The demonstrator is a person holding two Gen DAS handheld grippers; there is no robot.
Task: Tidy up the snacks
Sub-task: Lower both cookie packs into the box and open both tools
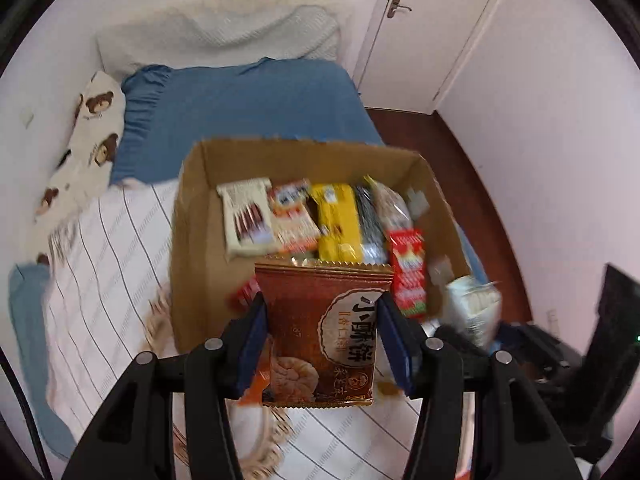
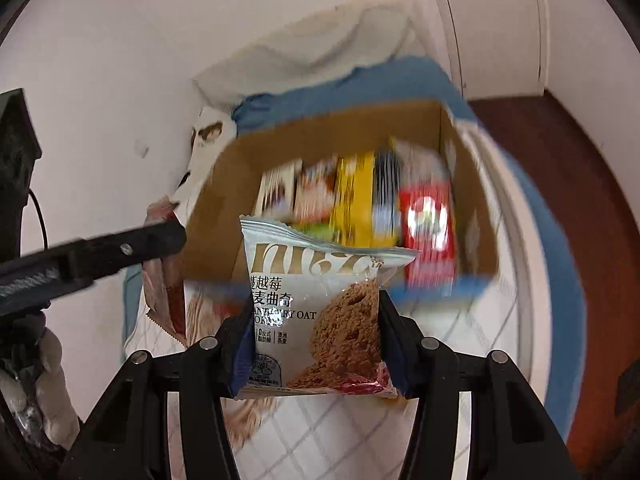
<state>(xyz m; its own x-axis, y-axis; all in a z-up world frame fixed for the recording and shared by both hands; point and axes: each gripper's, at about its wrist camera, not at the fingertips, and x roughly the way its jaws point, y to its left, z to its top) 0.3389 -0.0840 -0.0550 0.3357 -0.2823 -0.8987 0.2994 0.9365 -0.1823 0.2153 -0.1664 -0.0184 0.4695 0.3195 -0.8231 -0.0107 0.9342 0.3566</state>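
Both tools grip packets: left tool (image 1: 322,344) w/ brown packet (image 1: 320,332), right tool (image 2: 316,336) w/ cookie packet (image 2: 316,316); box (image 1: 192,240) straight ahead of both, left looks nearer.

Brown biscuit packet (image 1: 320,332) upright and clamped between jaws, pale cranberry oat cookie packet (image 2: 320,308) likewise, open cardboard box (image 1: 192,216) on the bed with snack packs (image 1: 336,216) lined inside

The bed (image 1: 260,96) carries a blue sheet at its head end and a white striped blanket (image 1: 104,264) over its foot end. A cardboard box (image 1: 192,240) sits on the blanket. A bear-print pillow (image 1: 92,140) lies along the bed's wall-side edge.
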